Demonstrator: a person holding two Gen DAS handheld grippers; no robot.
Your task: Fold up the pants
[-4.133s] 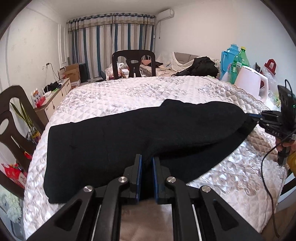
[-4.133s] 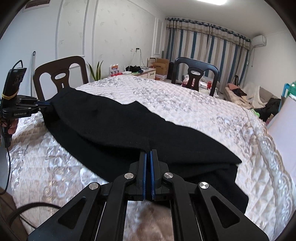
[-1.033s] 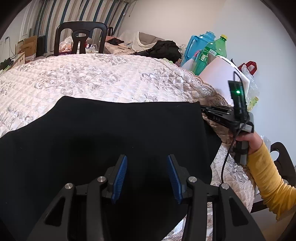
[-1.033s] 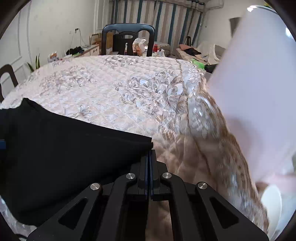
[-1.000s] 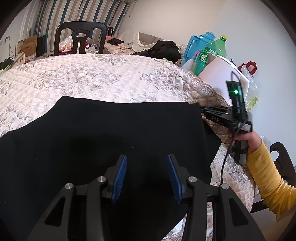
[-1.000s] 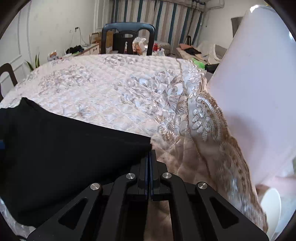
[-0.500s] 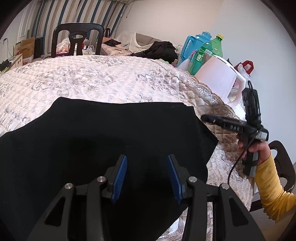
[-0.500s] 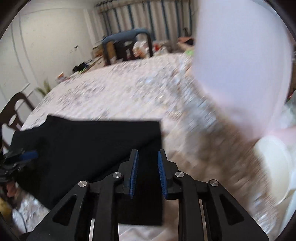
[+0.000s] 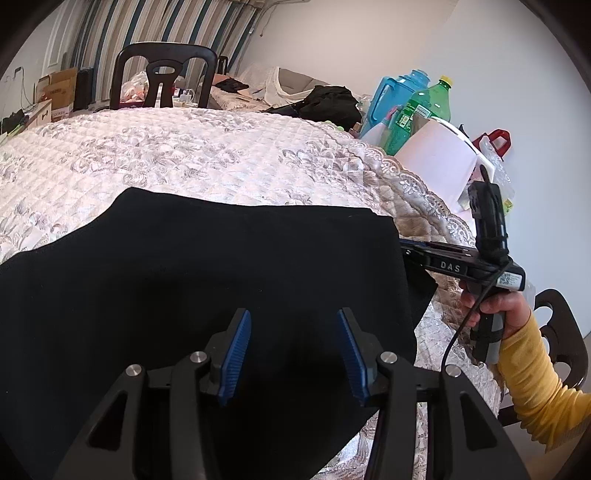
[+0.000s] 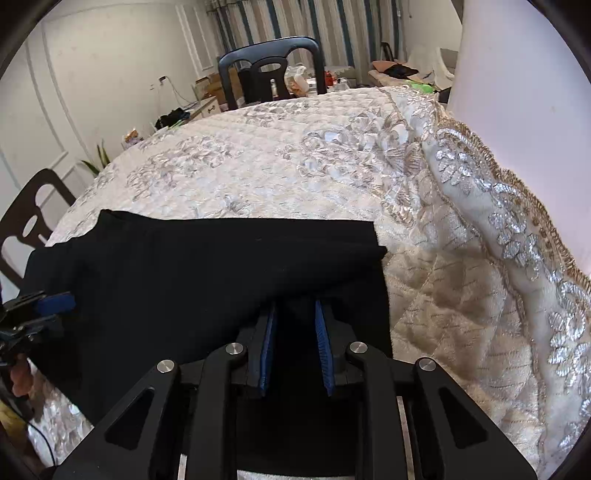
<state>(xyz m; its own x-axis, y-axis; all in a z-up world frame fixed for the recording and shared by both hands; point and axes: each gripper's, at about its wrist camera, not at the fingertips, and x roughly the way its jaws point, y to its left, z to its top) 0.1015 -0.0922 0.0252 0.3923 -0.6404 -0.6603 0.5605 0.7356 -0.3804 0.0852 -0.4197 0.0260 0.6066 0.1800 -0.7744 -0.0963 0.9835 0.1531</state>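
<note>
Black pants (image 9: 207, 280) folded on the quilted table cover (image 9: 207, 155), both grippers at their near edge.
The right gripper (image 10: 293, 328) has slid under the pants' top layer, which hides its fingertips; its jaws are closing, narrow, after gaping half a second ago. The left gripper (image 9: 293, 354) hovers half-open, holding nothing, unmoved.

The pants (image 9: 207, 280) are plain black, lying on a white quilted cover (image 9: 192, 155) patterned with silvery-grey flowers and edged at three o'clock in gold and silver lace (image 10: 517, 236). Each black tool (image 9: 291, 350) carries blue ribbed pads (image 9: 236, 354). At twelve o'clock hang curtains (image 9: 122, 33) striped blue, white and beige. A blue jug (image 9: 391, 99) and a green bottle (image 9: 424, 107) with a yellow cap stand at two o'clock; the sleeve (image 9: 539, 387) is mustard yellow.
</note>
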